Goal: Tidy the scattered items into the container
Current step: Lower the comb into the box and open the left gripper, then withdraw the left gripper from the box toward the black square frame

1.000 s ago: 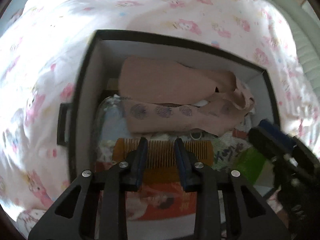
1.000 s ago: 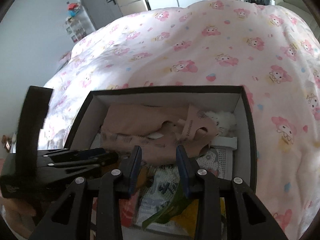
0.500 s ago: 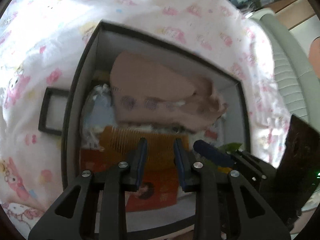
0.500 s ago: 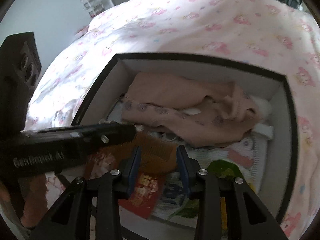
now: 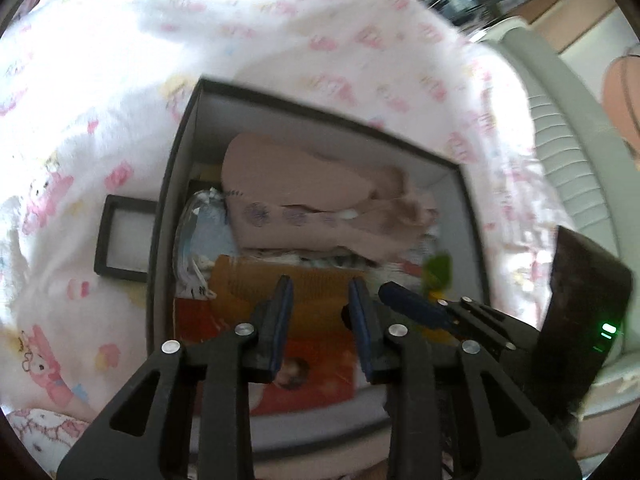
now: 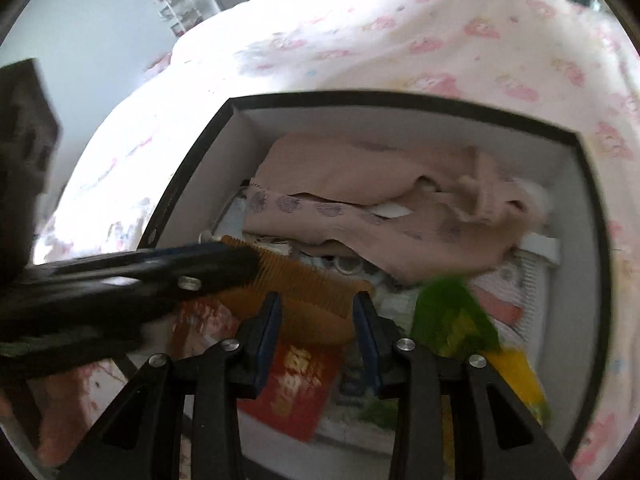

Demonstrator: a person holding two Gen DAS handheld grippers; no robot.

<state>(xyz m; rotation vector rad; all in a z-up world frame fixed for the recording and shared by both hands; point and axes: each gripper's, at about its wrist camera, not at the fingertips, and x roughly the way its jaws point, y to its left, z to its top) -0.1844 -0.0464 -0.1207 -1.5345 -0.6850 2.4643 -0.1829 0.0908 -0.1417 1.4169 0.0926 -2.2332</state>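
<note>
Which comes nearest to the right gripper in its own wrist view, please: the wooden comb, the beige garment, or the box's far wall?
1. Wooden comb, just beyond the right gripper fingertips.
2. Beige garment, mid-box behind the comb.
3. Box's far wall, farthest, at the back.

The box (image 6: 588, 216) sits on the bed (image 6: 400, 40), with a folded garment (image 6: 380, 216) at its far end, a comb (image 6: 312, 288) in front of that lying over a booklet (image 6: 296, 384), a packet (image 6: 452, 316) to the comb's right, and a small frame (image 5: 124, 240) outside the box's left wall.
</note>
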